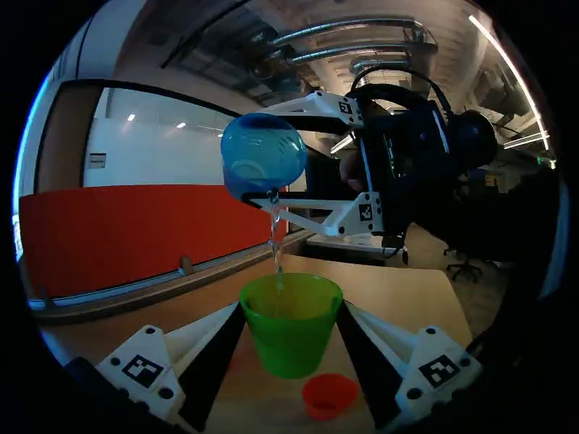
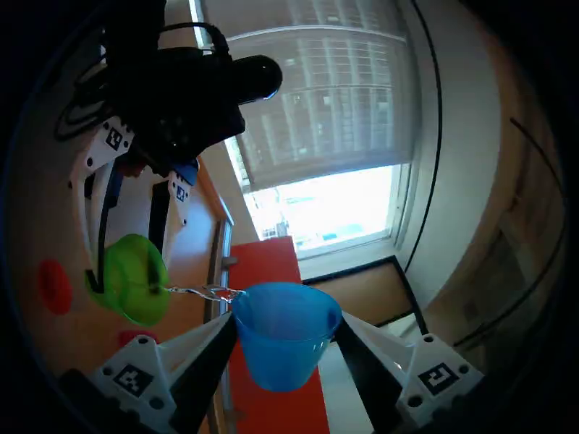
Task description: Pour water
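Red panelling [image 1: 130, 231] lines the wall at the left of the left gripper view, behind a wooden desk [image 1: 412, 289]. At centre, the left tool [image 1: 289, 318] pinches a green cup [image 1: 291, 347] between both fingers. The cup is upright with its mouth facing up, and whether its base touches the desk cannot be told. Directly above it a blue cup [image 1: 262, 155] is tipped steeply, rim downward, and a thin stream of water [image 1: 275, 242] falls from its lip into the green cup. Just right of the green cup's base, a small orange cup [image 1: 329, 396] sits on the desk, apart from both tools. The right tool [image 1: 250, 159] reaches in from the right, its two white fingers clamped on the blue cup from above and below. An office chair [image 1: 463, 267] stands on the floor at far right, beyond the desk's edge. In the right gripper view, the left tool stands at upper left with the green cup held between its fingers over the desk. The water arcs across to that cup from the blue cup, which is gripped on both sides at centre by the right tool. A bright window [image 2: 326, 210] glows to the right.
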The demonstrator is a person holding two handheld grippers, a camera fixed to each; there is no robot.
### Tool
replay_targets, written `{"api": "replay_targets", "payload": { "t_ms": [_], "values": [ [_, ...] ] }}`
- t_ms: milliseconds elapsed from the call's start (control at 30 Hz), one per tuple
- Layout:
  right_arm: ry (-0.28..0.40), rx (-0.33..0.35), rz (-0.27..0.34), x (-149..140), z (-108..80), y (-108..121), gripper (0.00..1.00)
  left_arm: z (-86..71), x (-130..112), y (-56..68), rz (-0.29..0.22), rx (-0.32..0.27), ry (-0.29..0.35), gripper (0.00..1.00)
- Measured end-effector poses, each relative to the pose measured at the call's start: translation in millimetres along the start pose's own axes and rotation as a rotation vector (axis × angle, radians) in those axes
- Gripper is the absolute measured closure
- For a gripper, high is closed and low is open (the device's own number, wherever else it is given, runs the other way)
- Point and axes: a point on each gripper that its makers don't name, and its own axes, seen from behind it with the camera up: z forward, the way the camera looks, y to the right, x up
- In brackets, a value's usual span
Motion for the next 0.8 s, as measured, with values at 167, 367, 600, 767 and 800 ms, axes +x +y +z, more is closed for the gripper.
{"api": "replay_targets", "payload": {
  "t_ms": [167,367,600,767,800],
  "values": [
    [0.001,-0.005,-0.021,0.0,1.3,1.8,0.09,-0.6,1.1,-0.6,-0.001,0.001,0.003,0.14],
    [0.0,-0.008,-0.045,-0.9,2.5,4.4,0.08,-0.9,3.4,-1.1,-0.002,0.003,0.007,0.13],
    [-0.003,-0.011,-0.084,-2.0,3.0,6.2,0.09,-0.1,3.6,-1.6,-0.005,0.004,0.011,0.13],
    [-0.004,-0.01,-0.101,-2.5,3.9,6.0,0.09,0.2,3.8,-1.5,-0.004,0.006,0.01,0.14],
    [-0.005,-0.011,-0.105,-2.6,4.0,6.3,0.09,0.3,4.0,-1.4,-0.004,0.006,0.01,0.14]
  ]
}}
